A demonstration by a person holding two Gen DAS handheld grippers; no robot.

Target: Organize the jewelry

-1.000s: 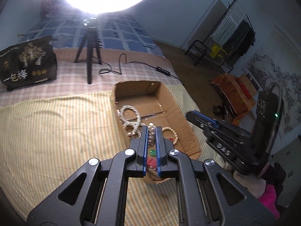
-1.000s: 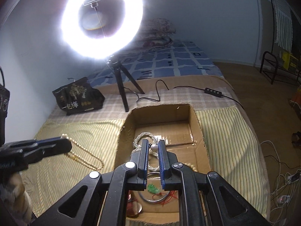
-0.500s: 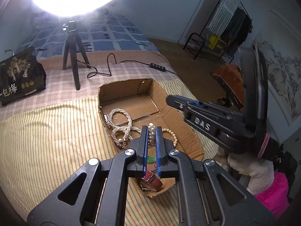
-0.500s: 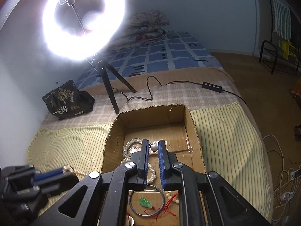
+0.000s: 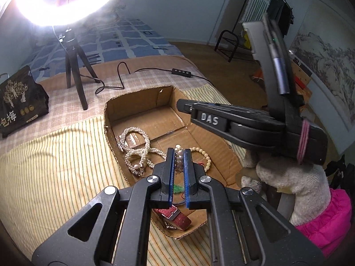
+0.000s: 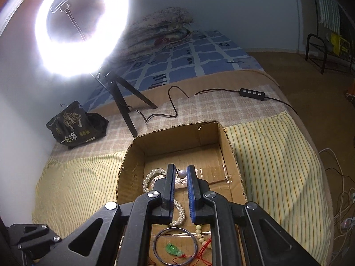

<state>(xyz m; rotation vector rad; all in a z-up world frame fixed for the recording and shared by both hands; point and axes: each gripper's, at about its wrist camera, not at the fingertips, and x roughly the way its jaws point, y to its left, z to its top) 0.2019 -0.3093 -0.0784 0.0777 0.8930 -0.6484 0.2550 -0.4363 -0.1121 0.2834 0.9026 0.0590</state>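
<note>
An open cardboard box (image 5: 164,97) lies on the striped cloth. In it are a white pearl necklace (image 5: 133,141), a cream bead bracelet (image 5: 205,155), a green pendant (image 5: 177,188) and a red watch strap (image 5: 175,216). My left gripper (image 5: 179,153) hangs over the box's near half, shut on a short string of pale beads. My right gripper (image 6: 182,170) hovers above the box (image 6: 177,137) with a single pearl piece pinched at its tips. Below it lie the necklace (image 6: 153,177), a thin bangle (image 6: 155,243) and the pendant (image 6: 173,249). From the left wrist view, the right gripper (image 5: 184,106) reaches in over the box's right wall.
A ring light on a tripod (image 5: 75,66) stands behind the box, its cable and switch (image 5: 182,73) trailing to the right. A black printed bag (image 5: 20,102) sits far left. A gloved hand (image 5: 288,177) with a pink sleeve holds the right gripper. The left gripper (image 6: 33,237) shows at the lower left.
Both grippers have come lower and closer over the box. In the left wrist view the right gripper has swung left, across the box's right wall. Both grips look unchanged.
</note>
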